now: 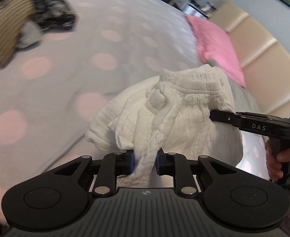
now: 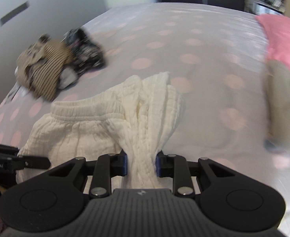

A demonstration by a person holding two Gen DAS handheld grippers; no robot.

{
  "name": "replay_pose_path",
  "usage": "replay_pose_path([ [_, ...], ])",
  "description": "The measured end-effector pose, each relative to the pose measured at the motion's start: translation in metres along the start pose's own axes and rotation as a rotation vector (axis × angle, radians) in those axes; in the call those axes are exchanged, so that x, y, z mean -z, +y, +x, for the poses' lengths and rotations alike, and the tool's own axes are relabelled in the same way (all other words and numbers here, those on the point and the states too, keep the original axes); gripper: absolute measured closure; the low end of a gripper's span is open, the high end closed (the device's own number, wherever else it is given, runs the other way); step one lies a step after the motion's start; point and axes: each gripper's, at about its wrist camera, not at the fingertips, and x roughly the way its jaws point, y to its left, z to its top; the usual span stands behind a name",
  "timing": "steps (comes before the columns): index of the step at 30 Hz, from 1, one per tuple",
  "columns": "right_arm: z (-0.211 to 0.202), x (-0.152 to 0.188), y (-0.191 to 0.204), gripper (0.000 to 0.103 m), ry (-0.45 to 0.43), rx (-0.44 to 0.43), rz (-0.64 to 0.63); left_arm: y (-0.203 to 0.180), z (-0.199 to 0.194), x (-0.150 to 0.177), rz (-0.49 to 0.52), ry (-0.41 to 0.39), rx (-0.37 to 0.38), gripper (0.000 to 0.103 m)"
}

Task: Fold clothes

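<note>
Shorts (image 1: 184,106), white crinkled cotton with an elastic waistband, hang bunched between the two grippers above the bed (image 1: 85,63), low and centre in both wrist views. Left gripper (image 1: 145,163) is clamped on a gathered fold of the cloth, which runs down between its blue pads. Right gripper (image 2: 141,164) is likewise closed on a thick twist of the fabric; in the left view it enters from 3 o'clock, held by a hand (image 1: 277,158).

By my reading the step in hand is the lift and spread: the shorts are picked up but not yet laid flat, and no fold is made. Next, I judge, the hands should draw apart to pull the waistband taut, then lay the piece flat on the dotted cover.

At 10 o'clock lies a pile (image 2: 54,69) of striped and dark patterned clothes, well apart. A pink pillow (image 1: 218,47) sits at 1 o'clock.
</note>
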Motion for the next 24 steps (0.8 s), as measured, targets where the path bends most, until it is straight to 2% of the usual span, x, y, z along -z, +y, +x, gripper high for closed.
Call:
replay_pose_path([
  [3, -0.031, 0.015, -0.044, 0.075, -0.068, 0.073, 0.112, -0.036, 0.029, -0.011, 0.081, 0.044, 0.079, 0.086],
  [6, -0.059, 0.032, -0.085, 0.075, -0.104, 0.156, 0.206, -0.074, 0.063, -0.022, 0.136, 0.107, 0.153, 0.086],
  [10, -0.095, 0.046, -0.135, 0.075, -0.125, 0.252, 0.271, -0.128, 0.109, -0.031, 0.216, 0.196, 0.237, 0.086],
  [14, -0.123, 0.054, -0.19, 0.075, -0.097, 0.329, 0.316, -0.186, 0.154, -0.037, 0.297, 0.264, 0.307, 0.086],
  [20, -0.148, 0.069, -0.268, 0.075, -0.023, 0.414, 0.372, -0.248, 0.228, -0.034, 0.341, 0.37, 0.379, 0.086],
  [24, -0.143, 0.083, -0.312, 0.075, -0.006, 0.442, 0.425, -0.281, 0.267, -0.026, 0.395, 0.386, 0.378, 0.086],
])
